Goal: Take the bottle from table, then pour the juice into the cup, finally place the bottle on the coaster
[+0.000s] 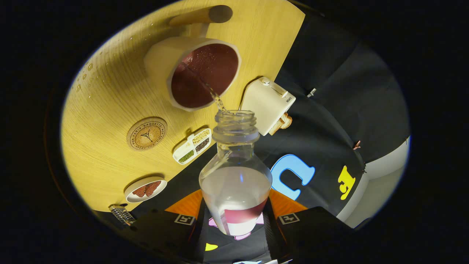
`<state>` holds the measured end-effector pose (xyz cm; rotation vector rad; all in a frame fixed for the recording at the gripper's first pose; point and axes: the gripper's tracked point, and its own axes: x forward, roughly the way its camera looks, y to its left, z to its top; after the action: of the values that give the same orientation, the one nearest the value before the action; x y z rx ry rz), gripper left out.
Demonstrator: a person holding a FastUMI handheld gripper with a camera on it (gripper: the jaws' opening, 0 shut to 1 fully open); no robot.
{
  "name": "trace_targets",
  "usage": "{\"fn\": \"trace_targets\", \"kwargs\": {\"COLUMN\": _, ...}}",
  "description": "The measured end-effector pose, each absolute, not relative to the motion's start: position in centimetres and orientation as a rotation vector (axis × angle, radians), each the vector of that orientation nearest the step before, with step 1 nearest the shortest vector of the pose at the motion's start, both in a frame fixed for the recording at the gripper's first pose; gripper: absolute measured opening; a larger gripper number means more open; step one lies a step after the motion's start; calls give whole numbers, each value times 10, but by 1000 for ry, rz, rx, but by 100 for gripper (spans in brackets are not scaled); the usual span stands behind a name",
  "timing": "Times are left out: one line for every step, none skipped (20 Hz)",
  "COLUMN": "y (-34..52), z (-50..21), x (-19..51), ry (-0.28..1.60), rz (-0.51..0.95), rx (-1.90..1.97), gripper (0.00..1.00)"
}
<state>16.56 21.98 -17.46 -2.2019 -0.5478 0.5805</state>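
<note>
One bottle (234, 172) sits in your gripper (234, 223), w/ both fingers pressed on its lower body, one each side, so the claw is closed down to the bottle's width and holding it. Gripper view: bottle is clear, cap off, tipped over so its open neck points at the cup (194, 71) just beyond the fingers. Clear liquid fills roughly the lower half of the bottle; upper part and neck look empty apart from the outflow. Thin stream (214, 96) leaves the mouth and lands inside the cup.

Cup is cream outside, dark reddish inside, w/ a wooden handle (201, 15) on its far side. Inner wall looks wet & speckled w/ droplets; can't tell how full it is.

Coaster (147, 133) is a round cork disc lying flat on the wooden table (110, 95), beside the cup and apart from it, nothing on it. Water drops dot the tabletop past the cup.

Other containers: a white divided tray (192, 145) next to the coaster, compartments holding green, dark and pale grains; a small white dish (145, 189) w/ reddish-brown pieces; a cream toaster (267, 104) at the table edge w/ toast (282, 123) sticking out.
</note>
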Motion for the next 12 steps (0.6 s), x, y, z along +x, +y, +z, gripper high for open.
{"fn": "trace_targets", "kwargs": {"y": 219, "z": -175, "x": 165, "ry": -556, "rz": 583, "rx": -2215, "gripper": 67}}
{"fn": "trace_targets", "kwargs": {"y": 218, "z": -175, "x": 165, "ry": -561, "rz": 584, "rx": -2224, "gripper": 67}}
{"fn": "trace_targets", "kwargs": {"y": 217, "z": -175, "x": 166, "ry": -565, "rz": 581, "rx": -2230, "gripper": 67}}
{"fn": "trace_targets", "kwargs": {"y": 216, "z": -174, "x": 167, "ry": -566, "rz": 577, "rx": -2234, "gripper": 67}}
{"fn": "trace_targets", "kwargs": {"y": 216, "z": -174, "x": 169, "ry": -567, "rz": 571, "rx": -2237, "gripper": 67}}
{"fn": "trace_targets", "kwargs": {"y": 217, "z": -172, "x": 170, "ry": -572, "rz": 568, "rx": -2238, "gripper": 67}}
{"fn": "trace_targets", "kwargs": {"y": 219, "z": -171, "x": 171, "ry": -580, "rz": 569, "rx": -2241, "gripper": 67}}
{"fn": "trace_targets", "kwargs": {"y": 221, "z": -169, "x": 171, "ry": -595, "rz": 568, "rx": -2245, "gripper": 67}}
{"fn": "trace_targets", "kwargs": {"y": 224, "z": -167, "x": 172, "ry": -611, "rz": 570, "rx": -2246, "gripper": 67}}
{"fn": "trace_targets", "kwargs": {"y": 225, "z": -165, "x": 172, "ry": -627, "rz": 568, "rx": -2252, "gripper": 67}}
{"fn": "trace_targets", "kwargs": {"y": 227, "z": -165, "x": 173, "ry": -639, "rz": 569, "rx": -2263, "gripper": 67}}
{"fn": "trace_targets", "kwargs": {"y": 228, "z": -164, "x": 175, "ry": -653, "rz": 565, "rx": -2277, "gripper": 67}}
